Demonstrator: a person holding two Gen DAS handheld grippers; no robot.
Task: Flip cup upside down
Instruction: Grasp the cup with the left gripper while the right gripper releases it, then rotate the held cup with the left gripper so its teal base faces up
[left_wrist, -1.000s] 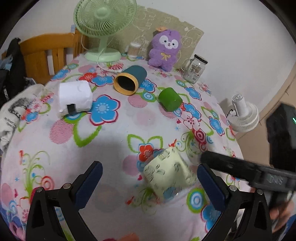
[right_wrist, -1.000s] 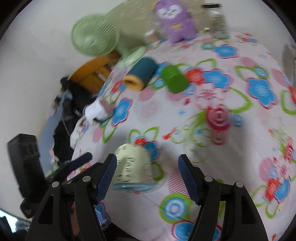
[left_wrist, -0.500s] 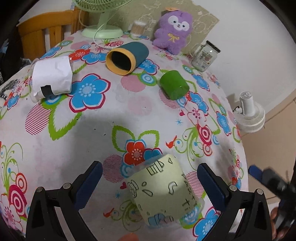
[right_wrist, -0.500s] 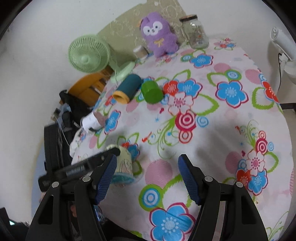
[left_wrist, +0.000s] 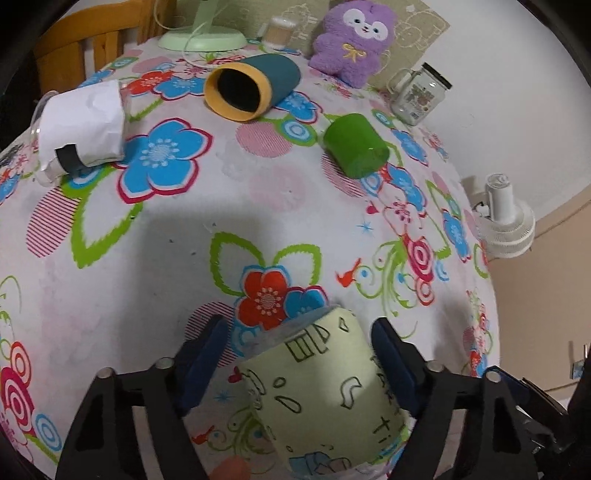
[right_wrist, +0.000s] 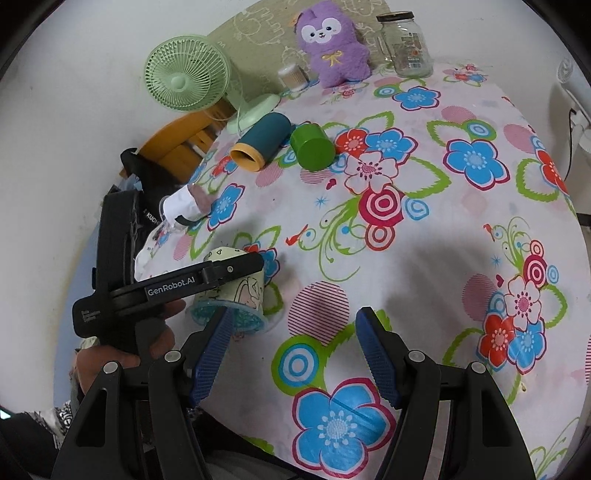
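A pale-yellow doodle-printed paper cup (left_wrist: 325, 391), already inverted near the table's near edge, is straddled loosely by the left gripper (left_wrist: 295, 365), release judged next, while the right gripper (right_wrist: 295, 354) is held spread and empty.

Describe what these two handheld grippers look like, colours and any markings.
Both are matte black plastic frames with silver screws at the joints. The left gripper and right gripper carry dark blue finger pads, ribbed in the right wrist view. White "GenRobot.AI" lettering runs along the left gripper's arm. A bare hand holds it.
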